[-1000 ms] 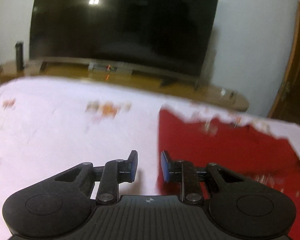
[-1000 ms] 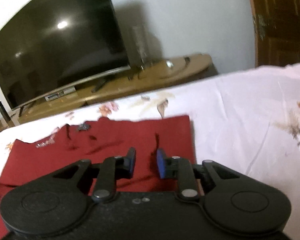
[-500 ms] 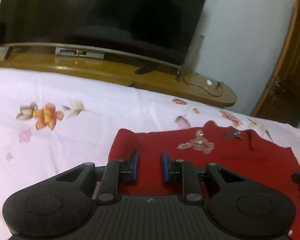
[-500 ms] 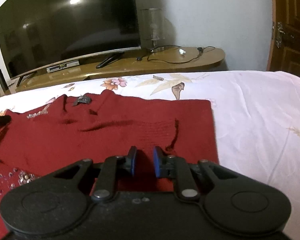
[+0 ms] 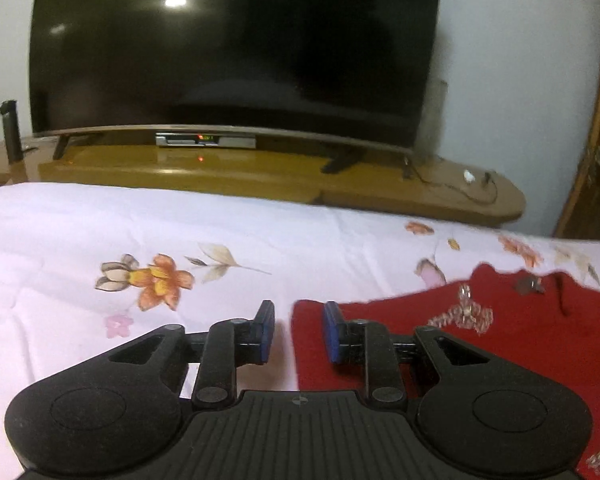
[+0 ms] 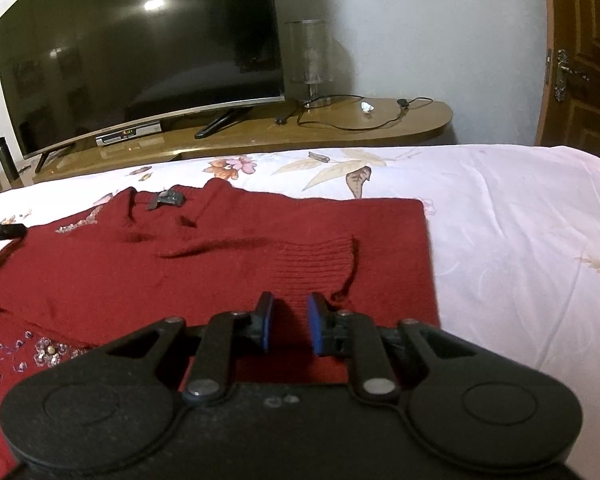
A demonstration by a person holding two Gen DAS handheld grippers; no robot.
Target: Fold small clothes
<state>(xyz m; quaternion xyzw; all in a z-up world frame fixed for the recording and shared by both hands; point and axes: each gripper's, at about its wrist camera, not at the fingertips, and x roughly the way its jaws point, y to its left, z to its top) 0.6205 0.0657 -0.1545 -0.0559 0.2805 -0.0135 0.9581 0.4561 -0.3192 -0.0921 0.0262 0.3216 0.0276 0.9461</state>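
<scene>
Bed sheet [image 6: 520, 216], white with flower print, covered the whole foreground in both views. Dark curved TV [image 6: 140, 48] stood on a wooden stand [image 6: 340, 128] behind the bed, wooden door [image 6: 584, 60] at right.

Red sweater [image 6: 220, 264] lay spread flat on the sheet, beaded trim at the neckline, one ribbed cuff [image 6: 320, 256] folded over the body. In left wrist view the sweater [image 5: 500, 360] sat on the right side, its left edge running between the fingers.

Left gripper [image 5: 298, 330] was open, nothing held, hovering low over that sweater edge: one blue pad over bare sheet, the other over red fabric. Contact with cloth, cannot tell.

Right gripper [image 6: 289, 326] was open with a narrower gap, empty, over the sweater's near part just below the ribbed cuff.

Set-top box [image 5: 206, 141] sat under the TV, clear lamp [image 6: 310, 60] and cable [image 6: 360, 120] on the stand.
</scene>
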